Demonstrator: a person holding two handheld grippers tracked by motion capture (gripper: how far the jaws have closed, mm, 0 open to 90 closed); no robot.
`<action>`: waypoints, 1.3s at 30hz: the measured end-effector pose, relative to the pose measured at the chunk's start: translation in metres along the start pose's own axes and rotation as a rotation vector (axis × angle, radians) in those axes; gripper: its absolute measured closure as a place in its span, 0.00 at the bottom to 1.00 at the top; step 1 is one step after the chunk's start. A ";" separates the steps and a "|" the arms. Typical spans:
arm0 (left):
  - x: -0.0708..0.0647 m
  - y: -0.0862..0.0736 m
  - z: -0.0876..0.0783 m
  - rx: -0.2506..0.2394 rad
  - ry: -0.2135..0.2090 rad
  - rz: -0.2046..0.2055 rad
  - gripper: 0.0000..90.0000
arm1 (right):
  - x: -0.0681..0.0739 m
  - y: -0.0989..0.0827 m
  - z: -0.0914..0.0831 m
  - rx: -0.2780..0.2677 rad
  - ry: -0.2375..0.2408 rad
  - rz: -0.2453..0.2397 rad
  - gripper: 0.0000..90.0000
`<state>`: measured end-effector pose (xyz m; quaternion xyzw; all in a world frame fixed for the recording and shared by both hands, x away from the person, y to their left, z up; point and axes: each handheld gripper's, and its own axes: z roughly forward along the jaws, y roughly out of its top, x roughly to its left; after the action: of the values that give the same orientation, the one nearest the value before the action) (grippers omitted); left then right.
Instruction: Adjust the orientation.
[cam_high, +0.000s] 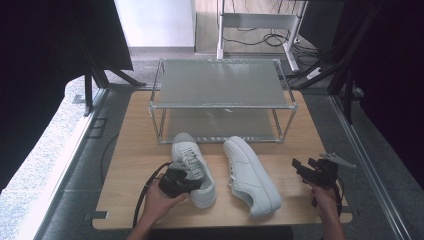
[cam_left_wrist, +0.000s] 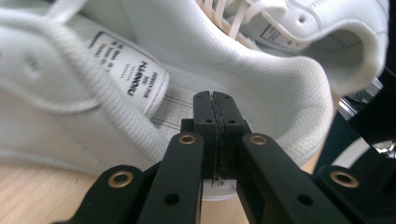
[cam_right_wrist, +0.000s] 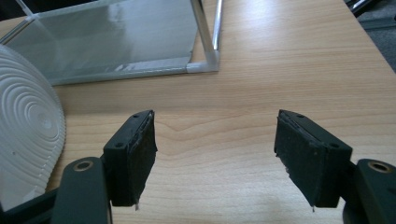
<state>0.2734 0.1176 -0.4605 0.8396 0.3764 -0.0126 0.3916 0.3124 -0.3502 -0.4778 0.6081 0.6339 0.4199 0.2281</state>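
Observation:
Two white sneakers lie on the wooden table (cam_high: 135, 155). The left shoe (cam_high: 192, 162) stands upright with its heel toward me. In the left gripper view, the left shoe (cam_left_wrist: 289, 79) shows its heel opening and tongue label. My left gripper (cam_high: 189, 183) is at that heel. Its jaws (cam_left_wrist: 215, 100) are shut pad to pad, tips over the heel collar, and I see nothing between them. The right shoe (cam_high: 251, 176) lies tipped on its side, its ribbed sole (cam_right_wrist: 25, 130) facing my right gripper (cam_high: 306, 167). That gripper (cam_right_wrist: 215, 154) is open above bare wood.
A two-level metal rack (cam_high: 222, 82) with grey shelves stands at the back of the table; its corner post (cam_right_wrist: 205, 32) is ahead of the right gripper. Black frame struts stand beside the table on both sides. Cables trail from both grippers.

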 end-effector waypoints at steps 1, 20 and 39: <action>0.001 -0.002 -0.004 -0.002 -0.001 -0.002 0.98 | -0.001 0.000 -0.001 -0.001 -0.001 0.004 0.34; 0.017 -0.018 -0.046 -0.029 0.045 -0.005 0.93 | -0.008 0.000 -0.003 -0.007 -0.013 0.025 0.34; 0.004 0.011 -0.053 -0.263 0.134 0.072 0.41 | 0.015 0.007 -0.012 -0.054 0.065 -0.074 0.40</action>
<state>0.2683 0.1508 -0.4179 0.7931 0.3695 0.1068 0.4723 0.3047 -0.3393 -0.4629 0.5639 0.6515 0.4477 0.2390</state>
